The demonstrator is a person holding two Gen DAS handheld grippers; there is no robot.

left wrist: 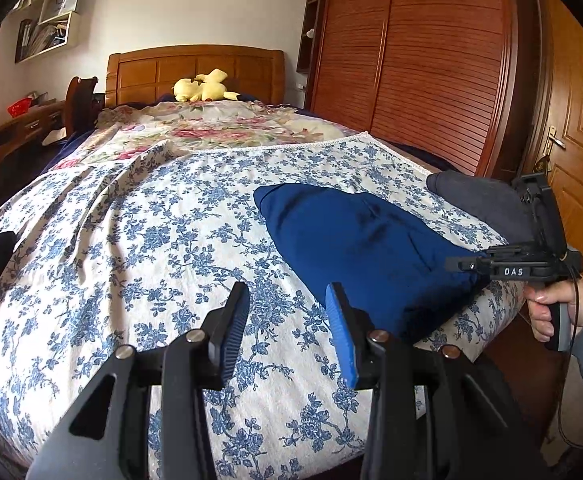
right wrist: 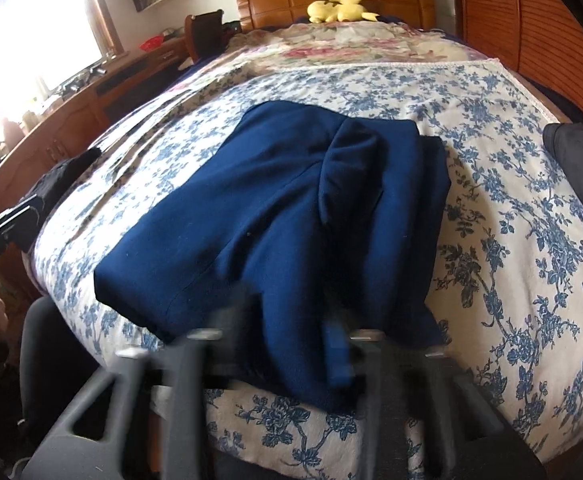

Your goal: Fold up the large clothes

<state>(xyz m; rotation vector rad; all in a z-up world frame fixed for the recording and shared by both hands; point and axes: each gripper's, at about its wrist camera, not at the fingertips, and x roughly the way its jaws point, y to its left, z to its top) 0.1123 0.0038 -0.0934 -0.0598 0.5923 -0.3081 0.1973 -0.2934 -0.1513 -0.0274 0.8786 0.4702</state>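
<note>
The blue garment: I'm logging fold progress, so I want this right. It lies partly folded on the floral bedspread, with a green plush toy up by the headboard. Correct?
One detail is off: the plush toy is yellow, not green, as the left wrist view shows. The blue garment does lie partly folded on the floral bedspread, and the toy sits by the headboard.

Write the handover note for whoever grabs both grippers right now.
Left gripper: open, empty, above the floral bedspread, left of the blue garment.
Right gripper: blurred in its own view; jaws at the garment's near edge with cloth between them; grip looks closed but verify.
Blue garment: partly folded into a compact block near the foot of the bed.
Dark grey garment: lies at the bed's right edge.
Left to do: finish folding the blue garment. No further clothes can be confirmed.
</note>
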